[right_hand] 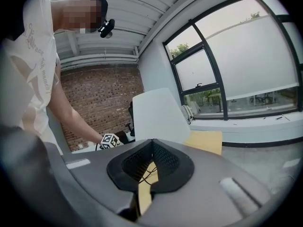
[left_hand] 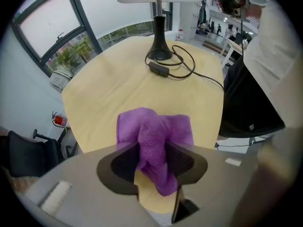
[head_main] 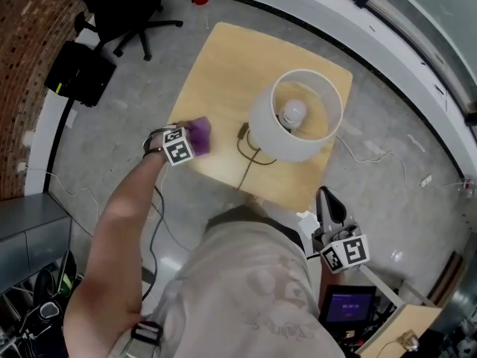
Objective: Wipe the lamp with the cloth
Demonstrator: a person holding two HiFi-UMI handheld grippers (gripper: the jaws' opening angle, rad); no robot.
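My left gripper (left_hand: 151, 148) over the table (left_hand: 118, 79), fingers spread astride the purple cloth (left_hand: 177, 126); right gripper (right_hand: 150, 148) fingers pressed together, away from the lamp (head_main: 268, 129).

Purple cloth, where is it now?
In the head view, the purple cloth lies near the left edge of the wooden table, between the left tongs, left of the lamp.

shirt: pale grey short-sleeved T-shirt (head_main: 253, 289) with a faded print on the front.
left gripper (left_hand: 152, 160): smooth grey shell, black pads (left_hand: 120, 167).
right gripper (right_hand: 150, 167): same grey shell, black mesh-textured pads.
marker cube (head_main: 179, 149): white with black square patterns, one on each gripper.
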